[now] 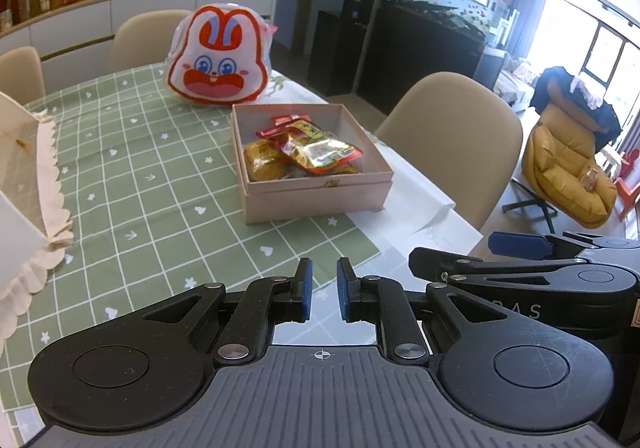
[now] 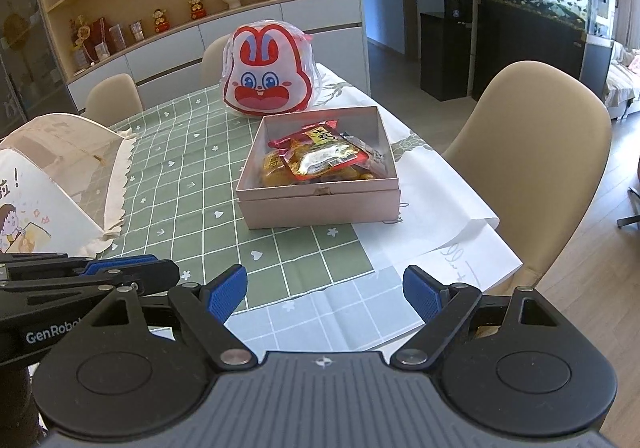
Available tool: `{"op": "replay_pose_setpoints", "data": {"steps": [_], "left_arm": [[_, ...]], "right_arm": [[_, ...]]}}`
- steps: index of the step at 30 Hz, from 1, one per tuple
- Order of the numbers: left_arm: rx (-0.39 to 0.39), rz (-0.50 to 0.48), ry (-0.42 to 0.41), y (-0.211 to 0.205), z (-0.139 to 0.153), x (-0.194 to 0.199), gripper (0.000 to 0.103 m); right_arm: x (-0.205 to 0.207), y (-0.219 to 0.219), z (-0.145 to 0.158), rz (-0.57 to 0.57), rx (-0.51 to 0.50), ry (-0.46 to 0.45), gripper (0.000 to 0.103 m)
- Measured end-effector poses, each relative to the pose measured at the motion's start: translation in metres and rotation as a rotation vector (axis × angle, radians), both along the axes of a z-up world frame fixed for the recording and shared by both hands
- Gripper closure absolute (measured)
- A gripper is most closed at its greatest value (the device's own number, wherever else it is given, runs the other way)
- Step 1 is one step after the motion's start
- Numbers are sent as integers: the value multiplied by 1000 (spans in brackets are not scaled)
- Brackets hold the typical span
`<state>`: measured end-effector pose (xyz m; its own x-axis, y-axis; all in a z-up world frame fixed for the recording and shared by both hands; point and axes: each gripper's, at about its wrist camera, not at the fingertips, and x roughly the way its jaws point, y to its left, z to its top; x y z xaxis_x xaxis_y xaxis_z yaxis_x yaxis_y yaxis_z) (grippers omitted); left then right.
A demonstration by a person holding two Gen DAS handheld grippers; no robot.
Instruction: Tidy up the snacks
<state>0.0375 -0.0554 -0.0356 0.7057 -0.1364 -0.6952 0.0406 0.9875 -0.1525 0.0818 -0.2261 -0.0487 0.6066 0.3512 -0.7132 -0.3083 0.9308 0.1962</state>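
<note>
The green checked tablecloth [image 2: 168, 184] is offering open room left of the pink cardboard box [image 2: 320, 204], which is sitting near the table's right edge, holding crinkly snack packets [image 2: 320, 160]: light, slippery, likely best pinched at a seam. The right gripper [image 2: 324, 292] is gaping empty; the left gripper [image 1: 325, 290] is nearly closed, empty.

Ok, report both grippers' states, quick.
Left gripper: nearly closed, holding nothing.
Right gripper: open wide, empty.
</note>
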Motion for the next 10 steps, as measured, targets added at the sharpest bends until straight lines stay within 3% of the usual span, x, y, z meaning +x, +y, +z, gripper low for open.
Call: {"op": "replay_pose_setpoints", "data": {"steps": [7,10], "left_arm": [[-5,17,-1,3,-2,4,86],[-13,72,26,12,-7,8,86]], "right_arm": [[3,1,-4,-4,-24,-13,17],[7,10,-13,23,-71,-72,7]]}}
